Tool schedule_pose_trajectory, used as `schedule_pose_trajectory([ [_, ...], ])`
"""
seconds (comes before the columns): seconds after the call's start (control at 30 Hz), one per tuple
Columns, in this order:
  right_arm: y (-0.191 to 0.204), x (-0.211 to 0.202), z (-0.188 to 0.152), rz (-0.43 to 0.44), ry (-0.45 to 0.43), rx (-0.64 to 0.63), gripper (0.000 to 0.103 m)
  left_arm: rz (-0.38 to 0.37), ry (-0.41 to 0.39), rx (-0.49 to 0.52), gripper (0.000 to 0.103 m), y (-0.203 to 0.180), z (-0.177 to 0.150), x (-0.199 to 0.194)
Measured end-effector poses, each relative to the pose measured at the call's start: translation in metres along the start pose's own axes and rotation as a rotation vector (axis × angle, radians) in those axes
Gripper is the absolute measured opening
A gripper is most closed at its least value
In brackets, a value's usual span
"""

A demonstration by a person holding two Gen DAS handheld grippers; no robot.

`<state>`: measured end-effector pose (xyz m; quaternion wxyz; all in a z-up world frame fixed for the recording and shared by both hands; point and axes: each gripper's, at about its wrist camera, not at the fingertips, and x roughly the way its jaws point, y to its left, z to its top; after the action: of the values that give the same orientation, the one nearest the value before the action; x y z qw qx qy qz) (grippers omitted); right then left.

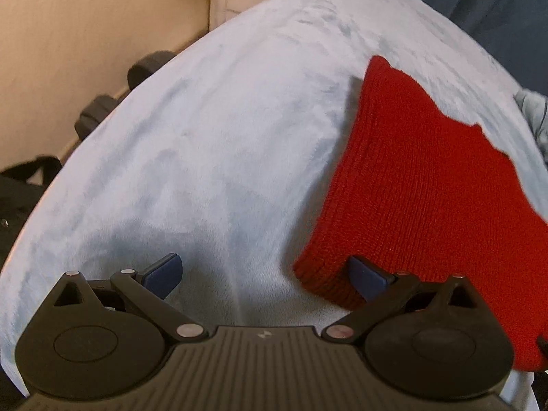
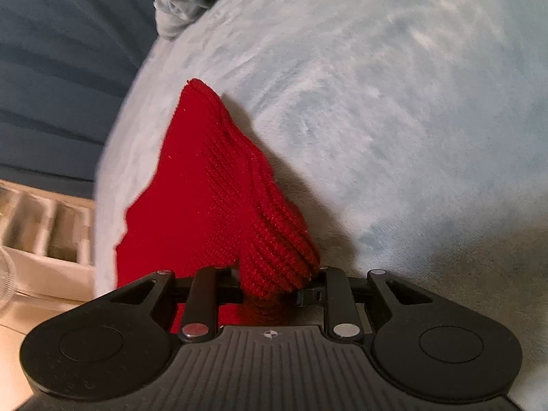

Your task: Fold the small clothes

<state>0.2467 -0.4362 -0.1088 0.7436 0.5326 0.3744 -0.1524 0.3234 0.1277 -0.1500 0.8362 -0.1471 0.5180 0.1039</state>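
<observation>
A red knitted garment (image 1: pixel 421 185) lies on a pale blue fleece blanket (image 1: pixel 212 130) that covers the work surface; in the left wrist view it sits to the right of the middle, its ribbed edge nearest the camera and one pointed corner stretching away toward the far side; the left gripper (image 1: pixel 265 274) hangs low over the blanket with its jaws spread wide and nothing between them; its right blue fingertip (image 1: pixel 368 281) sits at the ribbed hem of the garment, though whether it touches the knit cannot be told, while the other fingertip is over bare fleece; the right gripper (image 2: pixel 270 294) is clenched on the ribbed edge of the red knitted garment (image 2: pixel 212 198), a thick bunch of knit pinched between its jaws and rising slightly off the blanket (image 2: pixel 394 102); from there the cloth runs away to a point; a crumpled grey-blue cloth (image 2: pixel 185 3) lies at the blanket's far edge; dark blue fabric (image 2: pixel 61 68) shows beyond the blanket; a cream wall (image 1: pixel 85 34) stands to the left
</observation>
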Motion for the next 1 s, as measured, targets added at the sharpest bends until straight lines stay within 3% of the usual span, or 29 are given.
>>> schedule_pose_trajectory([
  [0.07, 0.033, -0.01, 0.001, -0.084, -0.03, -0.096, 0.021, -0.027, 0.015, -0.031, 0.103, 0.008, 0.0, -0.002],
  [0.17, 0.122, -0.034, -0.018, -0.126, -0.195, -0.452, 0.02, -0.059, 0.046, -0.046, 0.103, 0.02, 0.004, 0.0],
  [0.27, 0.226, -0.045, -0.074, -0.074, -0.333, -0.848, 0.019, -0.095, 0.055, -0.094, 0.103, 0.038, 0.009, -0.001],
  [0.33, 0.282, -0.038, -0.142, -0.019, -0.38, -1.147, 0.019, -0.098, 0.048, -0.143, 0.103, 0.053, 0.011, -0.007],
  [0.43, 0.311, -0.013, -0.257, 0.092, -0.343, -1.56, 0.02, -0.089, 0.045, -0.177, 0.103, 0.075, 0.014, -0.014],
  [0.5, 0.302, 0.014, -0.328, 0.147, -0.219, -1.784, 0.02, -0.081, 0.043, -0.18, 0.102, 0.087, 0.016, -0.016],
  [0.57, 0.283, 0.042, -0.377, 0.141, -0.073, -1.909, 0.017, -0.067, 0.045, -0.17, 0.102, 0.092, 0.015, -0.016],
  [0.63, 0.261, 0.06, -0.408, 0.121, 0.004, -1.972, 0.018, -0.071, 0.048, -0.163, 0.102, 0.094, 0.014, -0.016],
  [0.67, 0.254, 0.061, -0.415, 0.112, -0.046, -1.99, 0.019, -0.077, 0.052, -0.16, 0.102, 0.092, 0.013, -0.015],
  [0.73, 0.253, 0.062, -0.414, 0.117, -0.058, -1.95, 0.026, -0.091, 0.055, -0.152, 0.102, 0.087, 0.013, -0.014],
  [0.8, 0.256, 0.056, -0.4, 0.161, -0.034, -1.866, 0.038, -0.105, 0.051, -0.134, 0.102, 0.077, 0.013, -0.017],
  [0.87, 0.259, 0.042, -0.382, 0.235, 0.071, -1.778, 0.046, -0.136, 0.027, -0.108, 0.102, 0.067, 0.015, -0.026],
  [0.93, 0.257, 0.019, -0.36, 0.357, 0.214, -1.659, 0.045, -0.156, -0.007, -0.075, 0.103, 0.052, 0.017, -0.042],
  [1.0, 0.248, -0.008, -0.329, 0.428, 0.231, -1.561, 0.045, -0.193, -0.055, -0.027, 0.103, 0.031, 0.019, -0.057],
])
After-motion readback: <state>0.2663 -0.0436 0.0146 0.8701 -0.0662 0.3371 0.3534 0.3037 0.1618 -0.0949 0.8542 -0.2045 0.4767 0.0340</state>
